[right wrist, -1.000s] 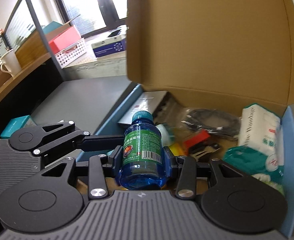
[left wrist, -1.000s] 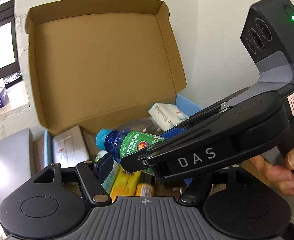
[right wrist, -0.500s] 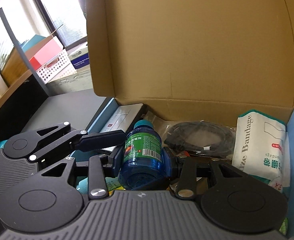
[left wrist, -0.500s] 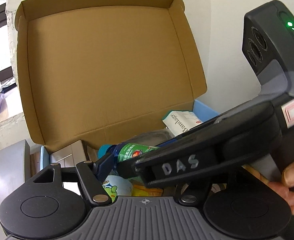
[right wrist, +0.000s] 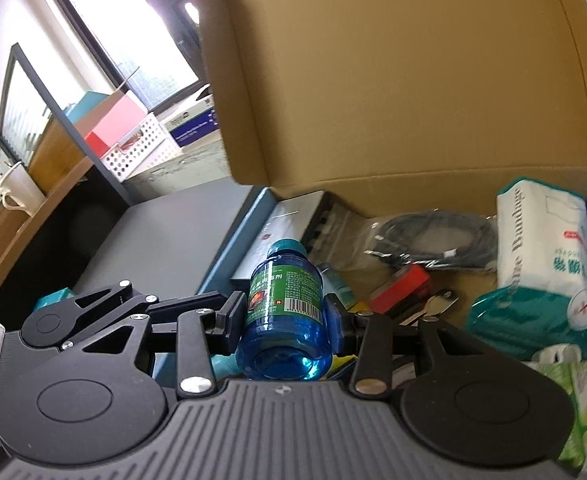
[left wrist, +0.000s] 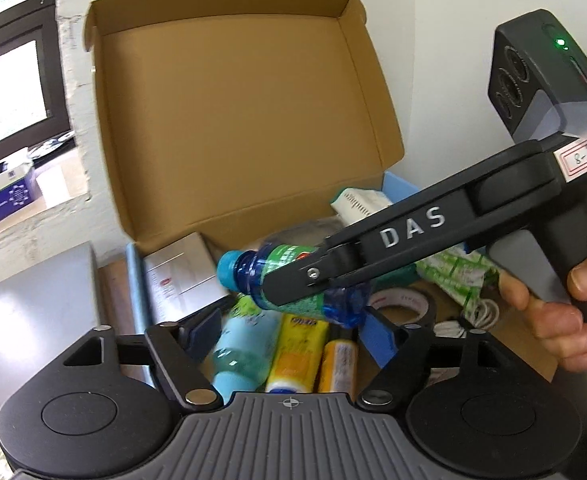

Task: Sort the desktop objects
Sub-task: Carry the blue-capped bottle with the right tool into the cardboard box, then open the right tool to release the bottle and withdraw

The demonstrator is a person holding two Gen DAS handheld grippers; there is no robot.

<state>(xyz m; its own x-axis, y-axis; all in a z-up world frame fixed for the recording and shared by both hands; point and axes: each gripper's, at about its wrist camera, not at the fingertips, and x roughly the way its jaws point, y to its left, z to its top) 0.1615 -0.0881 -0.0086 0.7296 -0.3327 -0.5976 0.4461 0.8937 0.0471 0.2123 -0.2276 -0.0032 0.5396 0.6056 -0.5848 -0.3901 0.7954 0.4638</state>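
1. While the right gripper (right wrist: 284,312) clamps the blue bottle (right wrist: 283,312) by its body, the bottle hangs over the open cardboard box (left wrist: 245,92), cap pointing toward the lid; the left gripper (left wrist: 289,330) stands open and empty beneath it.
2. Released here, it would likely land on the tubes (left wrist: 297,352) below and roll; the smooth round body could also slip between the pads.
3. The coiled cable (right wrist: 433,236) and bandage pack (right wrist: 541,240) crowd the far side; little free floor is left.

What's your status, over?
Right claw shut on bottle, held over the box. Left claw open, empty. Tubes and tape lie below.
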